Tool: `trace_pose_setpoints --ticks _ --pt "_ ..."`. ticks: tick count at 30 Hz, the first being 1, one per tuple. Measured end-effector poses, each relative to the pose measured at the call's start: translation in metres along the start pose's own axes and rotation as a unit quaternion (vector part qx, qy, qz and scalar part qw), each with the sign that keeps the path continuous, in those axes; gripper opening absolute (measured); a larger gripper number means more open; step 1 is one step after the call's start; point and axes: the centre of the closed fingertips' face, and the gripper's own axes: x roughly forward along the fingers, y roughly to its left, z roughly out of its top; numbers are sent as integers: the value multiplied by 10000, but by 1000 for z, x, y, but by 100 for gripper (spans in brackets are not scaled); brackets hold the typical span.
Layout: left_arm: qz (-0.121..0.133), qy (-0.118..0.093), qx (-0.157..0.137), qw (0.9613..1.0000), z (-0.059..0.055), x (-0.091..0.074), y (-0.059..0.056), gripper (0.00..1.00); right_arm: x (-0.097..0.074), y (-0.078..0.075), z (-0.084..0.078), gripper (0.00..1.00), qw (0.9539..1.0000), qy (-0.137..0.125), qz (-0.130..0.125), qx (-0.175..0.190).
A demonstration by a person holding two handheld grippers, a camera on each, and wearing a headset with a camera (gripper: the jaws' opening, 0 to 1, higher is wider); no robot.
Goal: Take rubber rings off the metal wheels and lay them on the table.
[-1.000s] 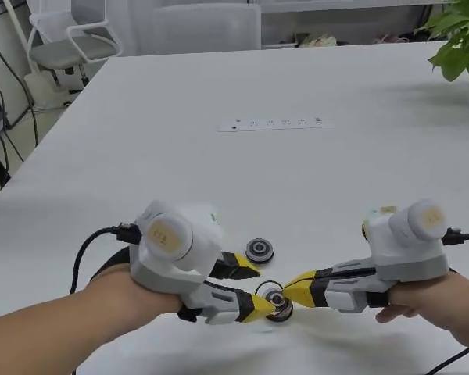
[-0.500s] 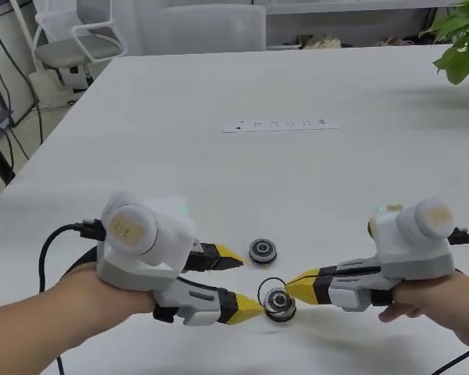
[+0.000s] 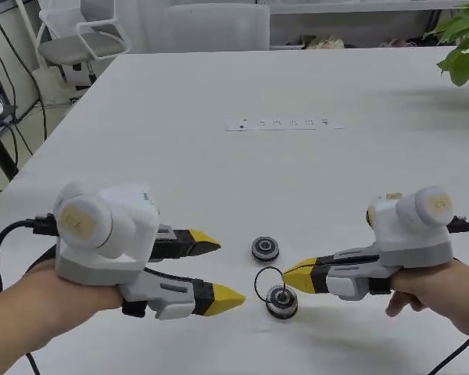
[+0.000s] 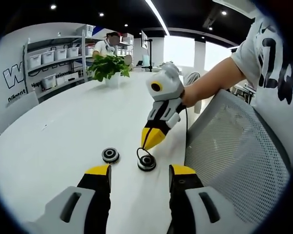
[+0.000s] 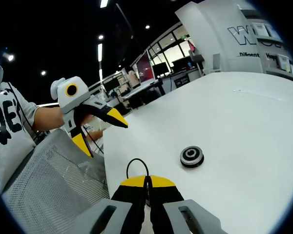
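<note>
**Left gripper spread, right gripper nipped on a rubber ring**

Seen from the head view, the left gripper (image 3: 230, 272) hovers low over the white table (image 3: 219, 164) with its yellow-tipped jaws wide apart and nothing between them. A black cable (image 3: 6, 234) trails from it and is cut off by the left edge. To its right, the thin black rubber ring (image 3: 256, 281) stands as a loop over the near metal wheel (image 3: 281, 301). One side of the loop is pinched in the pressed-together jaws of the right gripper (image 3: 288, 275). Whether the ring has fully cleared that wheel is hard to make out, since the loop's lower part overlaps it. In the right gripper view the near wheel is hidden under the gripper's own jaws, and the loop rises from between them.

A second metal wheel (image 3: 264, 248) lies flat on the table just behind the first, apart from both grippers. Farther back, near the middle of the table, lies a white power strip (image 3: 277, 123). An office chair (image 3: 74, 39) stands beyond the far left corner, its top cut off. A leafy plant (image 3: 461, 47) is clipped by the right edge. In the left gripper view a grey mesh chair back (image 4: 234, 146) sits to the right, in front of the person's arm.
</note>
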Motion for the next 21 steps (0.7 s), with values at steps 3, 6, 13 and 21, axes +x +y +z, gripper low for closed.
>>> trace_pose_setpoints --ticks 3,6,13,21 --pt "57 -45 -69 9999 -2 -6 3 45 2 0 4 0 10000 -22 14 -12" --pt "113 -55 -108 9999 -4 -11 5 46 6 2 10 0 10000 -32 34 -68" --pt "327 -135 -172 9992 -7 -26 13 48 19 8 20 0 9998 -23 129 -178" --pt "480 -156 -271 9984 -16 -37 18 49 36 15 23 0 9993 64 246 -270"
